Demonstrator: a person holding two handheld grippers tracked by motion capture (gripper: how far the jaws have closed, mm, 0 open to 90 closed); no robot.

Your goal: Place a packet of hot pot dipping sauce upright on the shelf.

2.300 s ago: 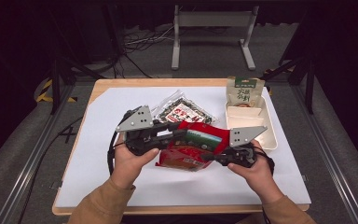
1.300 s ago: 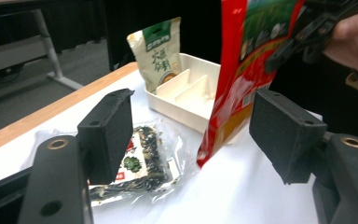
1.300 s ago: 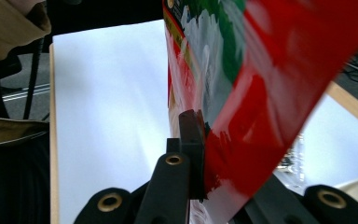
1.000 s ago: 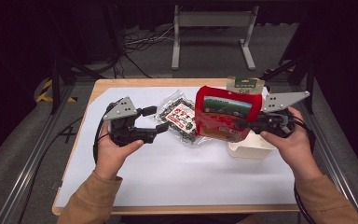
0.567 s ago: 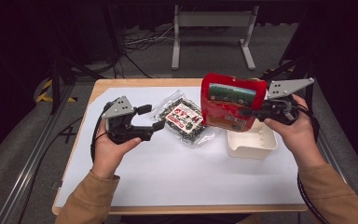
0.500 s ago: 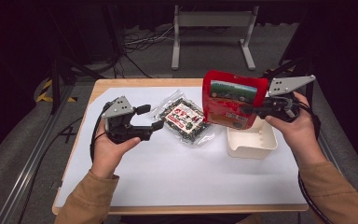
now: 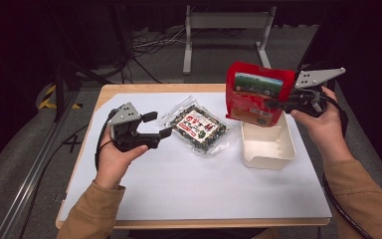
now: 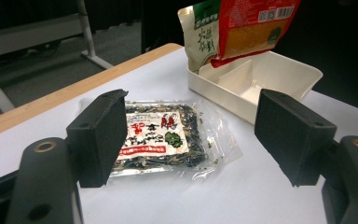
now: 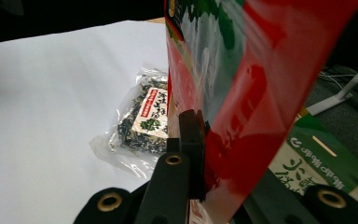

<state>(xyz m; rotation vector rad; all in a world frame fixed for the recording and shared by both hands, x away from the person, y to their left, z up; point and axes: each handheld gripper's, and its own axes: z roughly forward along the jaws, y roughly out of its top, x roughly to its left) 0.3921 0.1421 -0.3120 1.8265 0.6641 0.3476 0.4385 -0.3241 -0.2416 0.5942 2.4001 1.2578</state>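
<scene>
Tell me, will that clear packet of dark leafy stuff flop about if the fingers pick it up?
Probably yes. The clear packet lies flat on the white table cover, and its thin film looks crinkled at the edges, so it would likely sag from one corner. It looks light for its size, being loose dried bits. The shiny film may be slippery, so the open left gripper might need a firm pinch.

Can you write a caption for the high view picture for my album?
Right gripper holds a red packet above the white tray; open left gripper waits beside the seaweed packet.

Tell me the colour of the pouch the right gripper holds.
Red pouch, green panel on top; clearest in the high view.
</scene>
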